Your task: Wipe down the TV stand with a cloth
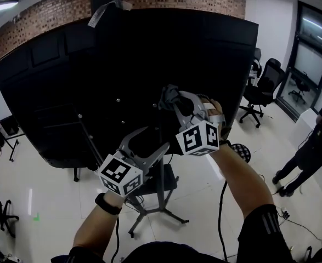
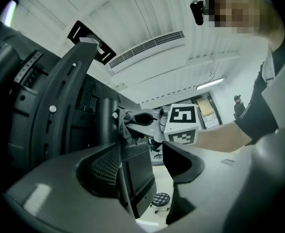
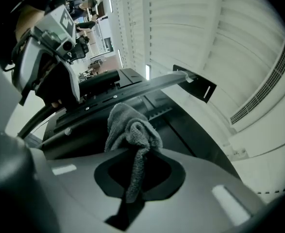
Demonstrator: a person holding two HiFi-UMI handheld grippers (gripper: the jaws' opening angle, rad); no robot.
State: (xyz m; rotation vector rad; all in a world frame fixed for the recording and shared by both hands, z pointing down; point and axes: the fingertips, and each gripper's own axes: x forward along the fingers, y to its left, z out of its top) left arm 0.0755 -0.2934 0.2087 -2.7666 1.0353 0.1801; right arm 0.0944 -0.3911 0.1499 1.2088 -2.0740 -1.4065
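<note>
Right gripper [image 1: 178, 104] of mine is clenched on a grey cloth [image 3: 131, 130], holding it against the upright column of the TV stand [image 2: 106, 125] behind the big black TV [image 1: 122, 59]. My left gripper [image 1: 150, 144] hangs just below, jaws spread, above the pale floor [image 1: 204, 201].

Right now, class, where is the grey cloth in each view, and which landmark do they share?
Head view: cloth at centre, against the black TV back.
Left gripper view: cloth just left of centre.
Right gripper view: cloth at centre, pinched between the jaws.
Shared landmark: the TV back.
</note>
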